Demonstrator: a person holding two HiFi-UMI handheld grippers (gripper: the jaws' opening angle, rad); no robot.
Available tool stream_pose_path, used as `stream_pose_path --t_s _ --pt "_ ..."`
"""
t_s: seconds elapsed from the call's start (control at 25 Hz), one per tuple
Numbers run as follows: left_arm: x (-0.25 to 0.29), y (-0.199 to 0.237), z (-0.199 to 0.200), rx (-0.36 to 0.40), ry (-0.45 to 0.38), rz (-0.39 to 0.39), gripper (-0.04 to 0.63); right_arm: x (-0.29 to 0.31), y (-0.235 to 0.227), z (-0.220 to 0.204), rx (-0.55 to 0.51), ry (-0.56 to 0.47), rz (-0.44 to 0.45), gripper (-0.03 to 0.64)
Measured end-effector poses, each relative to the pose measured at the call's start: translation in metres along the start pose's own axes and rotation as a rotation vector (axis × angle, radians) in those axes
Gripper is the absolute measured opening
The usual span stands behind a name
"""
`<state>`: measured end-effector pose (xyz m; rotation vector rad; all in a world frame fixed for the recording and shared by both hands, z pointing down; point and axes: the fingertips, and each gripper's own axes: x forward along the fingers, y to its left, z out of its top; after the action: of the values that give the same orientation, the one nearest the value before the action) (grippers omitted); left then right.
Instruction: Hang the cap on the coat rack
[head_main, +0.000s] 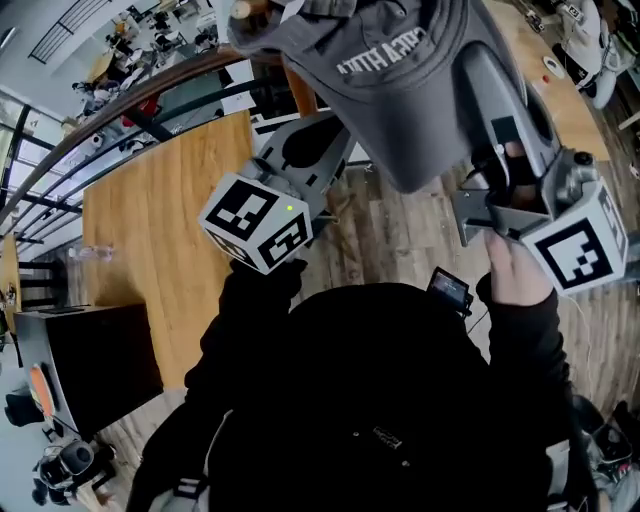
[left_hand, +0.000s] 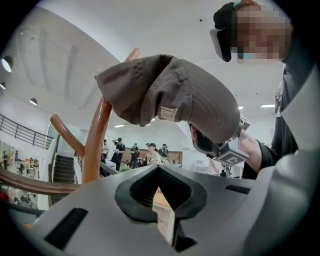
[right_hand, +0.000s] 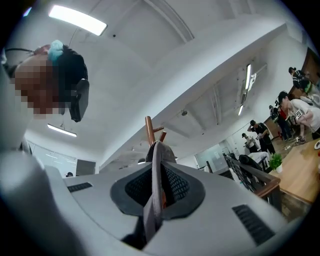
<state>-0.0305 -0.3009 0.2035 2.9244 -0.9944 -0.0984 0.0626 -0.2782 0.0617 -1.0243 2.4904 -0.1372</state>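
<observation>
A grey cap with white lettering hangs high in the head view. In the left gripper view the cap drapes over the top of the wooden coat rack, beside an upturned peg. My right gripper is shut on a thin edge of the cap, with the rack's post just beyond. From the head view the right gripper reaches up under the cap. My left gripper sits below the cap, apart from it, jaws shut on nothing. It shows left of the cap.
A long wooden table lies below at the left, with a dark railing behind it and a black cabinet at its near end. Several people stand in the background near a staircase.
</observation>
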Motion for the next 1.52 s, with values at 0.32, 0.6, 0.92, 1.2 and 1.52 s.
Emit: stream_pose_path --t_s 0.32,0.6,0.92,1.2,1.52 --pt "-0.001 -0.001 -0.009 -0.031 0.004 -0.037 0.005 0.014 -0.016 -0.023 -0.059 0.071 -0.029 0.034" --pt "-0.003 0.004 -0.017 -0.048 0.017 -0.040 0.005 0.035 -0.021 -0.031 -0.082 0.092 -0.026 0.034" --pt "-0.018 0.008 -0.021 -0.056 0.014 -0.033 0.005 0.050 -0.012 -0.042 -0.095 0.108 -0.024 0.034" --pt "-0.014 0.003 -0.020 -0.058 0.004 -0.038 0.005 0.045 -0.012 -0.050 -0.161 0.146 -0.009 0.034" --pt "-0.005 0.005 -0.025 -0.066 0.016 -0.039 0.005 0.041 -0.027 -0.063 -0.148 0.183 -0.023 0.034"
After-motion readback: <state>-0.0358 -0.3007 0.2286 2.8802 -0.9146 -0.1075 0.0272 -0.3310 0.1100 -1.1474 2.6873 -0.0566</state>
